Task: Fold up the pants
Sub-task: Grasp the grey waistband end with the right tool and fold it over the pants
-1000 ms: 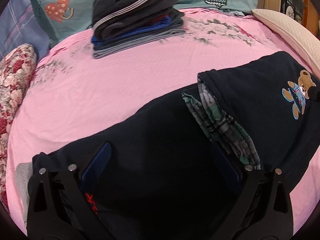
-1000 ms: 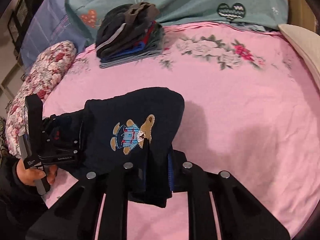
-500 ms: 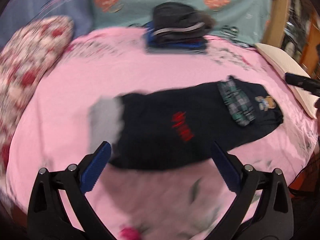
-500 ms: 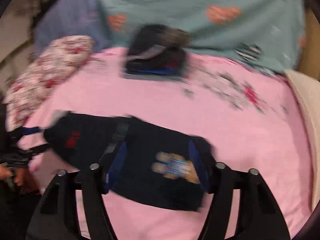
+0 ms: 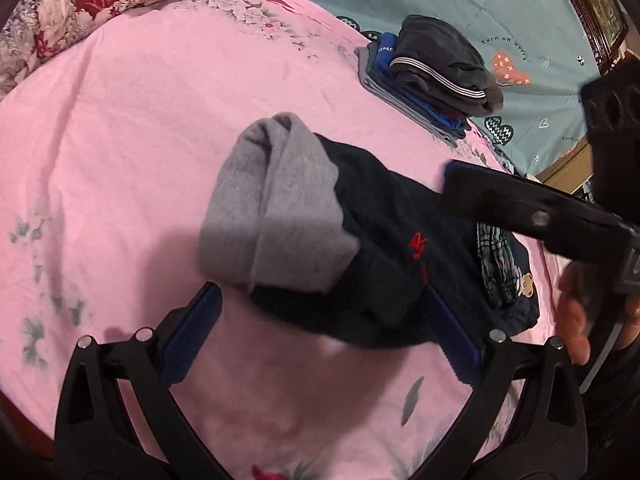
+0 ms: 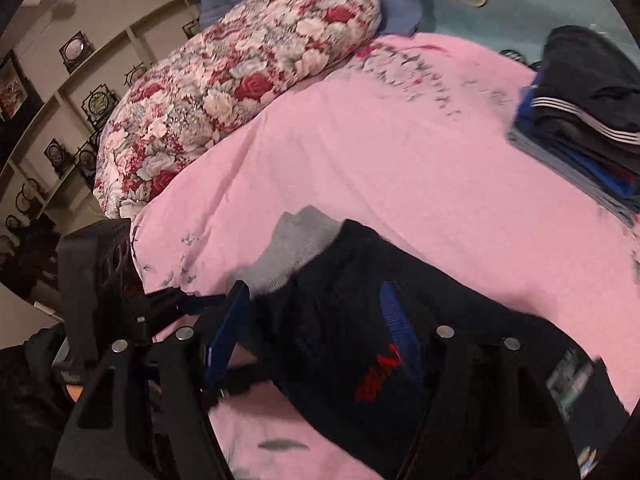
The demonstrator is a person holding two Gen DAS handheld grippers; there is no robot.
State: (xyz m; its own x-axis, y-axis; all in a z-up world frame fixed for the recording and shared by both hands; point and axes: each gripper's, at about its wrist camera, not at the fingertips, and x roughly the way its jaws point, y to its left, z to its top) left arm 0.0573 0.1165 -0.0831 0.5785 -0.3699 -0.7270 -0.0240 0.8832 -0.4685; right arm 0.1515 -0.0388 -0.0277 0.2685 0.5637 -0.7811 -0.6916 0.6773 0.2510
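Dark navy pants (image 5: 384, 216) lie folded on the pink bedsheet (image 5: 132, 128). Their grey cuffs (image 5: 276, 204) are at one end; a plaid lining and a bear patch (image 5: 526, 284) are at the other. My left gripper (image 5: 322, 336) is open, and the pants' near edge lies between its blue pads. My right gripper (image 6: 314, 332) is open over the pants (image 6: 340, 280) near the red lettering (image 6: 378, 372), its pads apart from the cloth. In the left wrist view one finger (image 5: 520, 204) of the right gripper reaches over the pants, with a hand (image 5: 576, 312) behind it.
A stack of folded clothes (image 5: 432, 76) sits further back on the bed, also seen at the right edge (image 6: 580, 128). A floral pillow (image 6: 224, 92) lies along the bed's side, a teal quilt (image 5: 500, 0) behind. Wall shelves (image 6: 60, 80) stand beyond the pillow.
The right gripper has opened, let go of the bear end and swung across to the pants' middle. The left gripper drew back off the cloth and rolled; it now faces the grey cuffs.
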